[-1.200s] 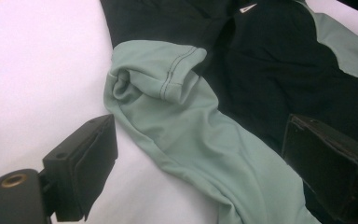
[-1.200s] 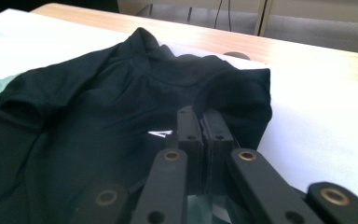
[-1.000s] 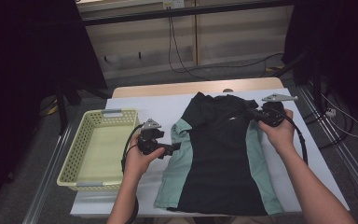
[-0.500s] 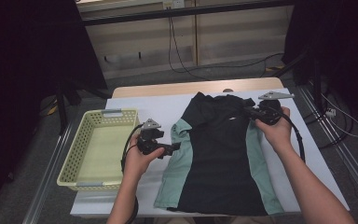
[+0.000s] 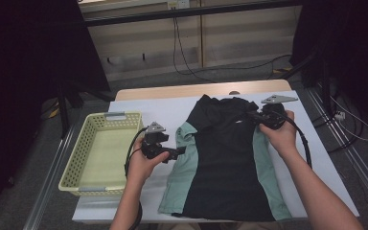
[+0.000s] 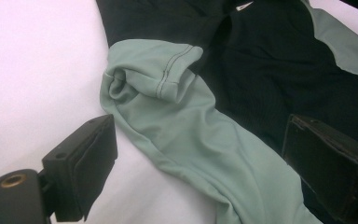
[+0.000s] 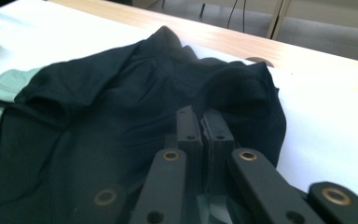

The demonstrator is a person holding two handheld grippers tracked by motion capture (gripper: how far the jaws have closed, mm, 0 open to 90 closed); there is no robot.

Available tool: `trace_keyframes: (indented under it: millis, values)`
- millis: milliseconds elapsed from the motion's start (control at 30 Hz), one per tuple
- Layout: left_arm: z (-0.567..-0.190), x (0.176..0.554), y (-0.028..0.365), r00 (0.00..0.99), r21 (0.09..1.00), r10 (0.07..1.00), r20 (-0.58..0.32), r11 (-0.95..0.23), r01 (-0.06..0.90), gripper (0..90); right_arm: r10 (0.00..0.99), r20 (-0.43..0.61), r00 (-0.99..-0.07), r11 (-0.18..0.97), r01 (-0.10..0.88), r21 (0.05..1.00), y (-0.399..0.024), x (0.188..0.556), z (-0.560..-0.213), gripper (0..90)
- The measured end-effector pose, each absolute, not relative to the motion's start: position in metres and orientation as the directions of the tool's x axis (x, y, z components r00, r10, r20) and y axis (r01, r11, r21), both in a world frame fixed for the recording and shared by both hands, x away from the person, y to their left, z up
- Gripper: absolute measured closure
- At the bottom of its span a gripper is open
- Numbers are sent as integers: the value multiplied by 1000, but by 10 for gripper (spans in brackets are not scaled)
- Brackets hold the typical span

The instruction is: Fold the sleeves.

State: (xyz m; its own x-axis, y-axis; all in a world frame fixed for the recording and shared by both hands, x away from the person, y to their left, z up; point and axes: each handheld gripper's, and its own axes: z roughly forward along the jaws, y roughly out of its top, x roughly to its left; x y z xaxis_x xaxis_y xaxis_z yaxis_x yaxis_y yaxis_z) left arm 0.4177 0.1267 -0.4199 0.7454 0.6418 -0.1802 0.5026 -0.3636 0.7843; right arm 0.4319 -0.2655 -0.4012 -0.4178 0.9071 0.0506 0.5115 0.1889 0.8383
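The shirt [image 5: 230, 163] lay flat on the table [image 5: 172, 108], right of the basket [image 5: 100, 153]. Little had shifted over the last second: the right gripper [image 5: 254, 115] stayed clamped on its far right shoulder fabric, while the left gripper [image 5: 179, 151] waited, jaws wide apart, beside the left sleeve [image 6: 158, 74], so folding seemed just beginning.

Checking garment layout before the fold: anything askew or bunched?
Yes. The shirt is not flat: its green left sleeve is curled back on itself at the cuff, and the black fabric near the collar is rumpled. The right gripper is shut on the shirt's shoulder; the left gripper is open over the sleeve.

Black shirt [image 5: 225, 163] with green side panels
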Motion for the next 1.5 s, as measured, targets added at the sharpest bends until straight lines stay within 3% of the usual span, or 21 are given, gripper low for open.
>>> trace_keyframes:
  millis: [800, 900, 1200, 1500]
  values:
    - [-416, 415, 129, 744, 790, 643, -180, -356, 499, 104, 851, 22, -524, 294, 511, 808, -226, 420, -422, 866]
    - [-414, 414, 129, 747, 794, 641, -179, -354, 495, 104, 854, 58, -517, 259, 518, 815, -225, 418, -419, 859]
    - [-411, 412, 131, 746, 802, 640, -184, -341, 490, 104, 891, 24, -453, 236, 508, 828, -241, 426, -391, 699]
    - [-410, 412, 136, 740, 803, 647, -184, -335, 493, 104, 923, 13, -384, 215, 545, 811, -260, 437, -394, 592]
